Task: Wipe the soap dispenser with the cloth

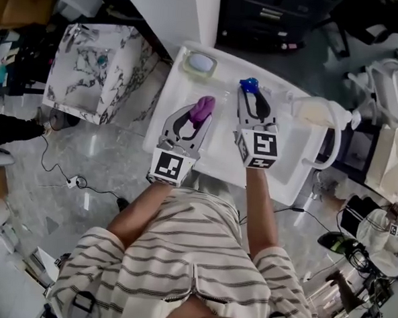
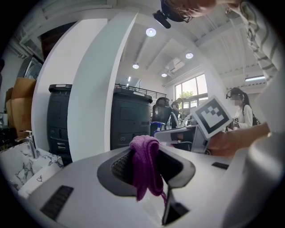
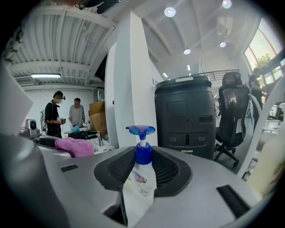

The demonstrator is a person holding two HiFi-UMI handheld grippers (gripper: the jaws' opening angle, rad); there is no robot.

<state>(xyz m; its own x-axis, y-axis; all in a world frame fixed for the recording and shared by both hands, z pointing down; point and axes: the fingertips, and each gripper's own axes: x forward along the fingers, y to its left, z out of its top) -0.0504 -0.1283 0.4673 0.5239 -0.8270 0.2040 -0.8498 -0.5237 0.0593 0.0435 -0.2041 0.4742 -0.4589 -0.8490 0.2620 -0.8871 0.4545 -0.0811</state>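
Observation:
A purple cloth (image 2: pixel 146 167) hangs bunched between the jaws of my left gripper (image 2: pixel 149 171), which is shut on it; in the head view the cloth (image 1: pixel 202 109) pokes out ahead of that gripper (image 1: pixel 193 121) over the white table (image 1: pixel 220 146). My right gripper (image 3: pixel 142 178) is shut on the soap dispenser (image 3: pixel 139 182), a clear bottle with a blue pump top, held upright. From above, the blue pump (image 1: pixel 249 85) shows at the tip of the right gripper (image 1: pixel 255 104). Both grippers are lifted side by side, a little apart.
A pale round dish (image 1: pixel 200 63) sits at the table's far edge. A white jug-like container (image 1: pixel 319 115) stands on the right. A marble-patterned sink unit (image 1: pixel 97 71) is to the left. Cables lie on the floor (image 1: pixel 70 181). People stand in the background.

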